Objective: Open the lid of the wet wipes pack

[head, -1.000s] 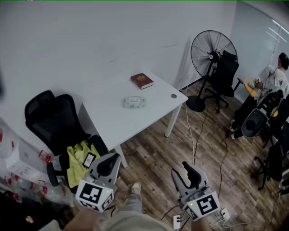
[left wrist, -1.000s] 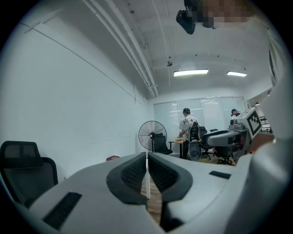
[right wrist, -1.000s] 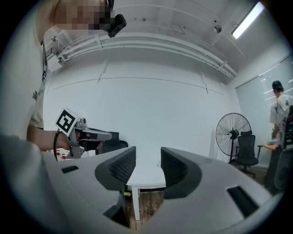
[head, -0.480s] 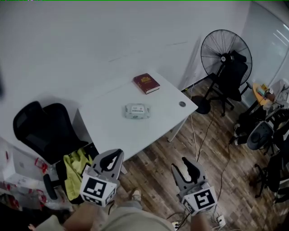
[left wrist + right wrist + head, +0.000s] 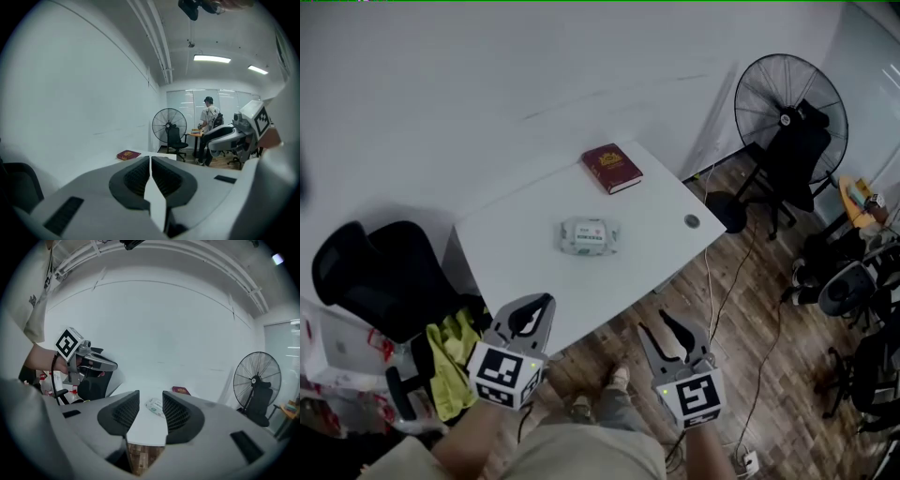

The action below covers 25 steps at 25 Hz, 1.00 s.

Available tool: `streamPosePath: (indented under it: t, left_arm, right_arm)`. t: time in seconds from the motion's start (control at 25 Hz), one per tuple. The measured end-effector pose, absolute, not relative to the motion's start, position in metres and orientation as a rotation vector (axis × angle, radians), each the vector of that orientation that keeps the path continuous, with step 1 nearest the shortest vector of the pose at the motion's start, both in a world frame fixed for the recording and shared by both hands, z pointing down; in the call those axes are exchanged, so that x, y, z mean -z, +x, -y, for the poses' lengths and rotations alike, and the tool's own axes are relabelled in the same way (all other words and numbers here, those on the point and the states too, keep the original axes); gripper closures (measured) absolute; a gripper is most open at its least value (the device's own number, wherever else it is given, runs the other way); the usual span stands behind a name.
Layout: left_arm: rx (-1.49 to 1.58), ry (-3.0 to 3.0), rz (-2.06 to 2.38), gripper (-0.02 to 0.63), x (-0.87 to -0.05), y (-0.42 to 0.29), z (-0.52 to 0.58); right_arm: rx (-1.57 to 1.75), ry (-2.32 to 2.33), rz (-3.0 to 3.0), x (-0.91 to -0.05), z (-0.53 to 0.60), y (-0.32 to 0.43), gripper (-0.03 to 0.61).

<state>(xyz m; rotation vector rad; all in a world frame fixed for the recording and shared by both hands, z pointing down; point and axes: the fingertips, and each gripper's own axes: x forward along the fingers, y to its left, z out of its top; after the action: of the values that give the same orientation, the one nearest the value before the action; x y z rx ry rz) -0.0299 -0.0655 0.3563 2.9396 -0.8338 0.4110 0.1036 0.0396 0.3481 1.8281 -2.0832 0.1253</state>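
A white bench [image 5: 516, 262] carries the wet wipes pack [image 5: 587, 236], with a red book [image 5: 612, 168] nearby. The left claw [image 5: 534, 312] is pressed together, while the right claw [image 5: 660, 325] stands apart, empty.

Wipes pack [image 5: 589, 236] on table [image 5: 520, 267], book [image 5: 613, 168] behind — fan [image 5: 787, 101] (right)

**Three views, one table**

Your head camera looks steeply down on the table [image 5: 516, 253] from well back. The cameras on the left gripper [image 5: 540, 304] and right gripper [image 5: 654, 324] look across along their jaws, far off. All three share table, red book [image 5: 612, 168] and fan [image 5: 773, 89].
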Motion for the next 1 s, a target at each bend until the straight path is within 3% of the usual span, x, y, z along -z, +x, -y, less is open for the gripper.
streamPosePath:
  t: [0.64,1.0]
  left_arm:
    - [-0.654,2.713,1.083,0.583,-0.456,0.041,0.202]
    - [-0.795,2.539,1.217,0.583,-0.501,0.061,0.263]
  right_arm:
    - [-0.258,1.464,2.197,-0.465,0.131,0.177,0.416]
    - [-0.231,1.119,2.271,-0.521,0.211,0.170,0.420]
